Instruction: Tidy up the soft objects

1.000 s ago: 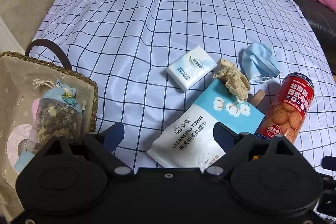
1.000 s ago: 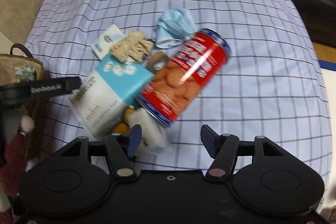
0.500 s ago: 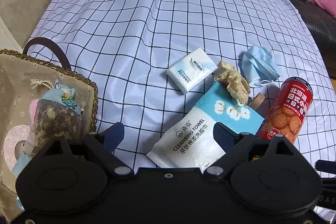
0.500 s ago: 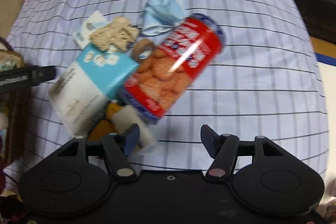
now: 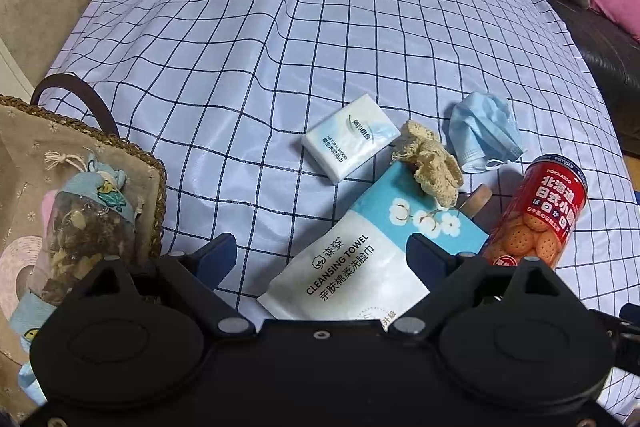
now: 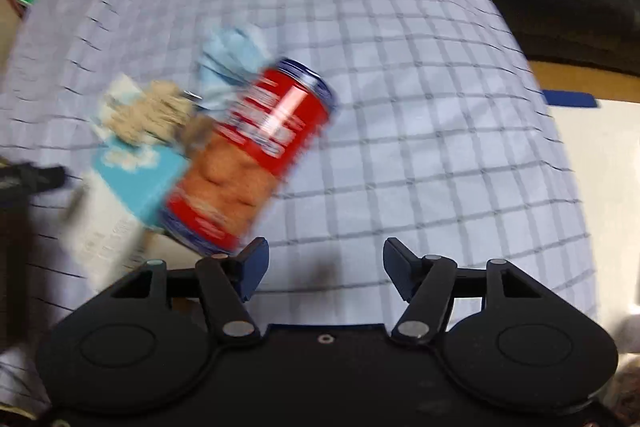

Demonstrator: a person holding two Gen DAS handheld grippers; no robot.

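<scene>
A white and blue cleansing towel pack (image 5: 360, 259) lies on the checked cloth (image 5: 280, 27), under my left gripper (image 5: 320, 259), which hangs open above it without touching. Beyond it are a white tissue pack (image 5: 350, 137), a beige crochet piece (image 5: 430, 163) and a blue face mask (image 5: 484, 131). A red biscuit can (image 5: 540, 211) stands at the right. The right wrist view is blurred: my right gripper (image 6: 326, 263) is open over bare cloth, with the can (image 6: 248, 155), towel pack (image 6: 136, 179), crochet piece (image 6: 148, 107) and mask (image 6: 230, 55) up to its left.
A woven basket (image 5: 156, 171) with a dark handle stands at the left and holds a dried-flower sachet (image 5: 88, 211). A brown round thing (image 5: 478, 197) lies behind the can. A dark sofa (image 5: 592, 39) with pink cushions borders the right. The far cloth is bare.
The right gripper has shifted to the right, so the can and the pile now lie left of its jaws, and the white and orange things by its left finger are gone from view. The left gripper has kept still.
</scene>
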